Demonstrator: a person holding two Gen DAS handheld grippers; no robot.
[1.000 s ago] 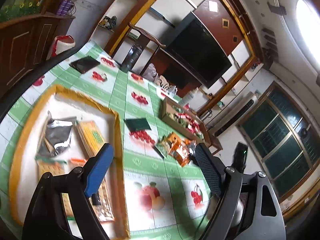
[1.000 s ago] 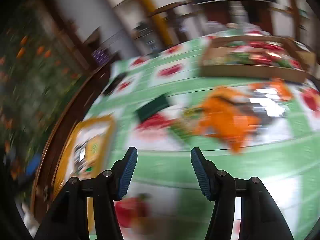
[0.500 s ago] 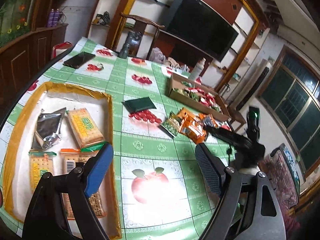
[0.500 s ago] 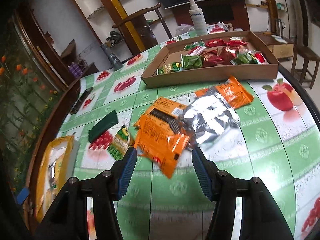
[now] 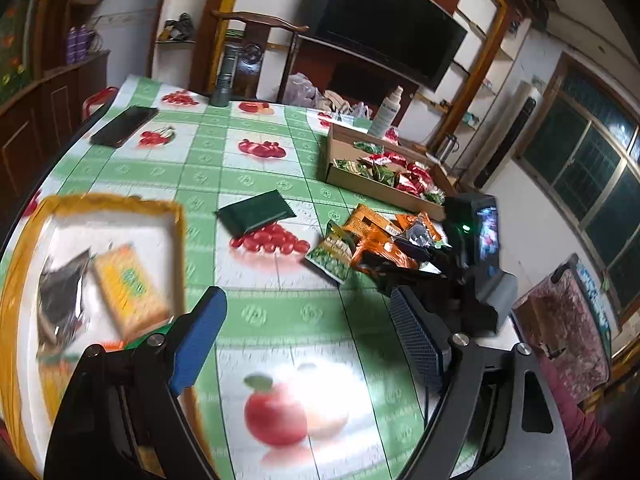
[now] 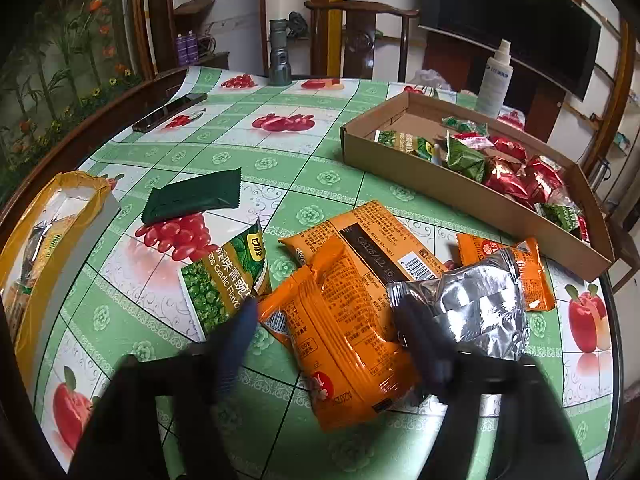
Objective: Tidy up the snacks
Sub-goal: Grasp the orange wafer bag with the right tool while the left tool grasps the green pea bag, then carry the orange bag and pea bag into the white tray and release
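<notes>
A loose pile of snacks lies on the tablecloth: an orange packet [image 6: 344,320], a second orange packet [image 6: 372,236], a silver packet [image 6: 476,308], a green pea packet [image 6: 228,276] and a dark green bar [image 6: 192,200]. My right gripper [image 6: 328,320] is open, its blurred fingers straddling the front orange packet. It shows in the left wrist view [image 5: 424,264] over the pile [image 5: 372,240]. My left gripper [image 5: 304,332] is open and empty above bare cloth. A yellow-rimmed tray [image 5: 176,216] at the left holds cracker packs [image 5: 128,284] and a silver bag.
A cardboard box [image 6: 404,168] of red and green snack bags stands at the back right, a spray bottle [image 6: 494,80] behind it. A phone [image 6: 170,112] and a grey flask [image 6: 279,60] sit at the far side. A chair stands behind the table.
My right gripper has moved forward and down onto the snack pile, so the orange packet now lies between its fingers. My left gripper has swung a little right, away from the tray.
</notes>
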